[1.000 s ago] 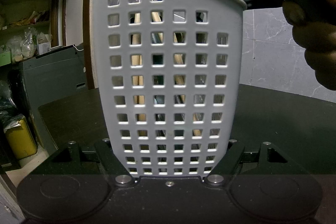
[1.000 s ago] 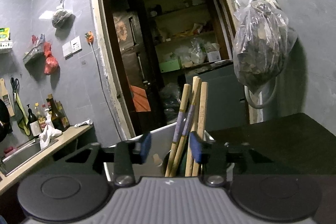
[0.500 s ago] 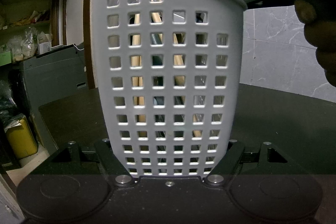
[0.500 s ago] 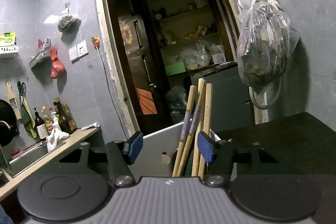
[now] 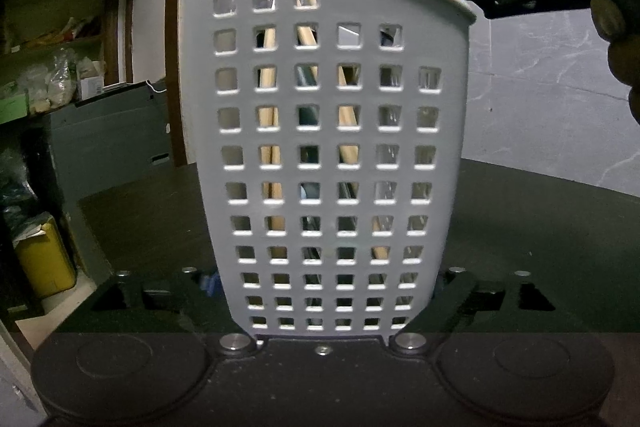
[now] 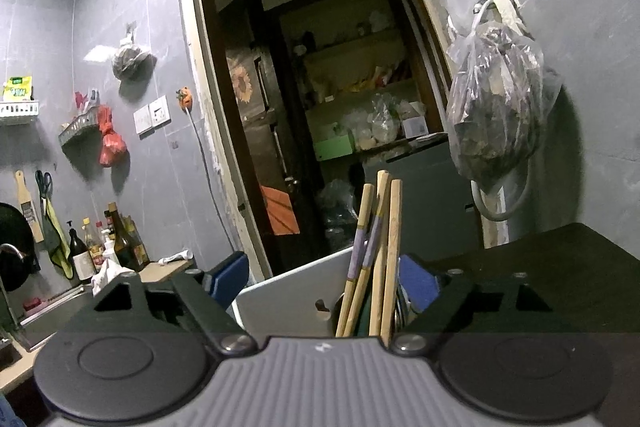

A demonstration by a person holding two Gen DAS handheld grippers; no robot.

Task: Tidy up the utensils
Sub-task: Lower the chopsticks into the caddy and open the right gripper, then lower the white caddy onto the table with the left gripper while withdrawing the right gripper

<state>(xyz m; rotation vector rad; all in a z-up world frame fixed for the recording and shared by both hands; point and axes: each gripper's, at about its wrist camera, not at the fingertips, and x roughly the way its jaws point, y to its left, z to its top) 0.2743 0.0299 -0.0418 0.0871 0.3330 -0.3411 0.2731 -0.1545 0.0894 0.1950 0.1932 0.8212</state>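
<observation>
L gripper (image 5: pixel 326 297) is clamping the white holder (image 5: pixel 328 147), prob. steadying it. R gripper (image 6: pixel 326 281), jaws spread, is hovering over the holder's chopsticks (image 6: pixel 378 251), gripping nothing.

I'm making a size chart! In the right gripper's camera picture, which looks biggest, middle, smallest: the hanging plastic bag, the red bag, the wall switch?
1. Hanging plastic bag, though it hangs nearer the camera.
2. Red bag.
3. Wall switch.

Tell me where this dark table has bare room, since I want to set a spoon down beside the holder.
Bare dark table shows right of the white utensil holder, back to the grey wall, and left of it toward the table's edge. Crowded: the left claw brackets the holder's base, and chopsticks fill its top between the right claw's open pads.
</observation>
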